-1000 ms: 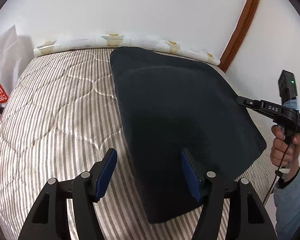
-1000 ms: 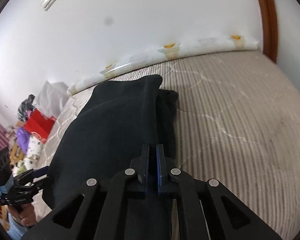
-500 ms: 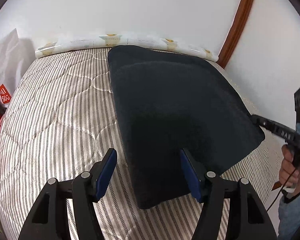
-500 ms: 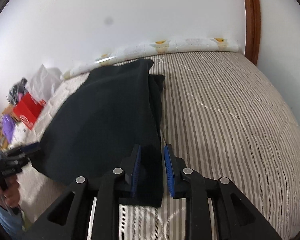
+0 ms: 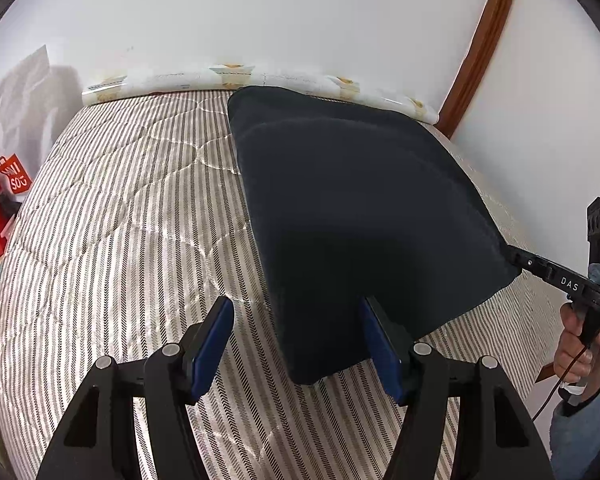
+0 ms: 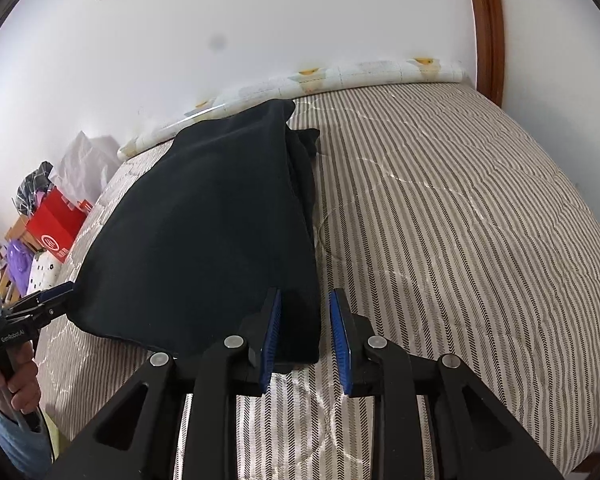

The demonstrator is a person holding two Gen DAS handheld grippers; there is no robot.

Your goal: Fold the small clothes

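A dark navy garment (image 5: 360, 208) lies folded flat on the striped mattress (image 5: 132, 220). My left gripper (image 5: 298, 346) stands open at its near corner, and its blue pads (image 5: 216, 340) do not press the cloth. In the right wrist view the garment (image 6: 204, 232) reaches down to my right gripper (image 6: 306, 340). Its jaws stand a little apart, and the cloth's corner lies loose between the pads (image 6: 338, 340). Each gripper also shows in the other view: the right gripper (image 5: 516, 258) at the garment's right corner, the left gripper (image 6: 60, 294) at its left corner.
A rolled patterned sheet (image 5: 260, 78) lies along the wall at the mattress's far edge. Red bags (image 6: 56, 228) and clutter stand beside the bed. A wooden door frame (image 5: 476, 48) rises at the right. A person's hand (image 5: 576, 344) holds the right gripper's handle.
My right gripper, which was shut on the garment's edge, has parted its jaws and let the cloth go. It shifted sideways along the bed. The garment's edge now rests on the mattress.
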